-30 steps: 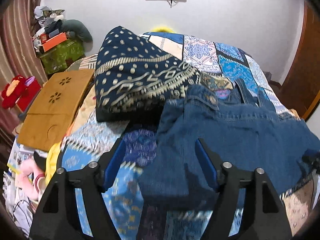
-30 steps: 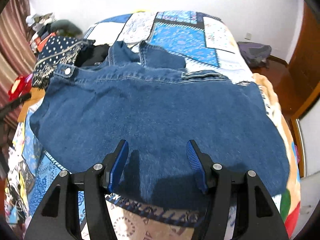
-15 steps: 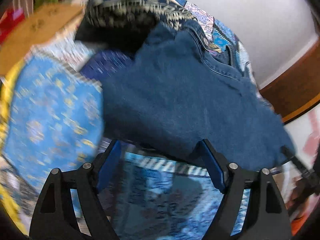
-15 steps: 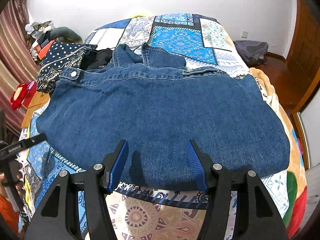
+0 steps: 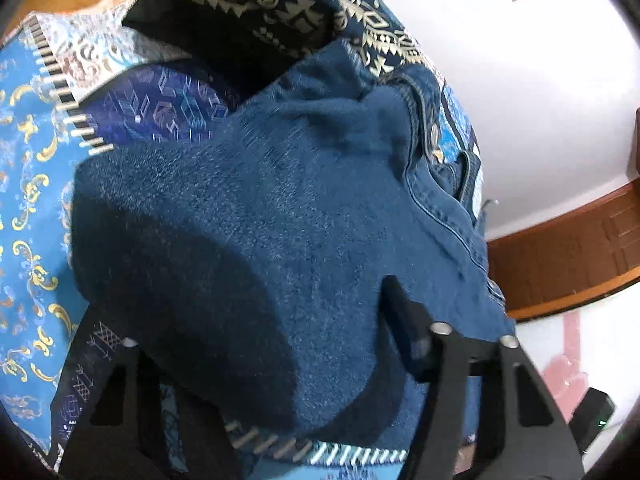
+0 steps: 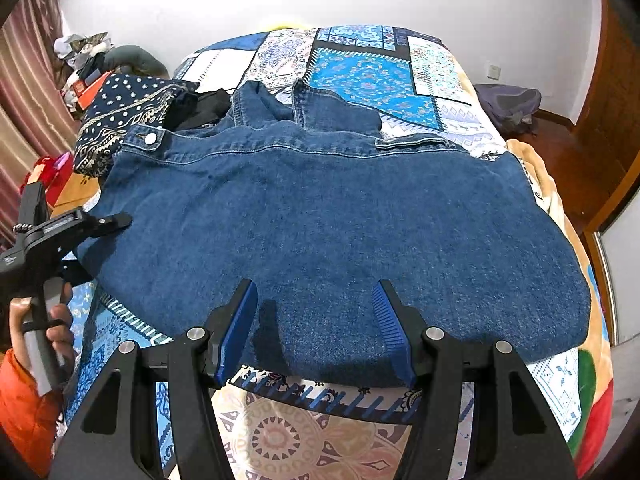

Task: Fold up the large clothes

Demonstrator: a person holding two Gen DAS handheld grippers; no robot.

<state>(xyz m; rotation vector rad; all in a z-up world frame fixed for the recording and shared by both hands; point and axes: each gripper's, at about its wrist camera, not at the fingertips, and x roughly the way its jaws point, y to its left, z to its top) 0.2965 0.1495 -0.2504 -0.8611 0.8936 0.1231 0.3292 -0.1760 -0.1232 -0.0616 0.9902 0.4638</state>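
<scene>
- Since the jeans (image 6: 328, 220) lie spread flat across the quilt (image 6: 360, 76), waistband to the far side, both claws sit at the near hem, prob. so the fold can go away from the person.
- Left claw (image 5: 264, 344) is at the jeans' left edge, jaws closing w/ denim between them; one finger looks under the cloth, other on top. Can't tell if pads press yet.
- Right claw (image 6: 316, 332) hovers over the near hem, jaws about half wide, nothing gripped; denim lies below the pads (image 6: 236, 332), not pinched.
- Pillow (image 6: 124, 120) and black cloth (image 6: 204, 106) sit beyond the waistband's left end, close to it, so a far fold may bump them.
- Hand (image 6: 40, 320) w/ orange sleeve (image 6: 24, 408) holds the left tool low, tilted, likely to slide under the edge.
</scene>
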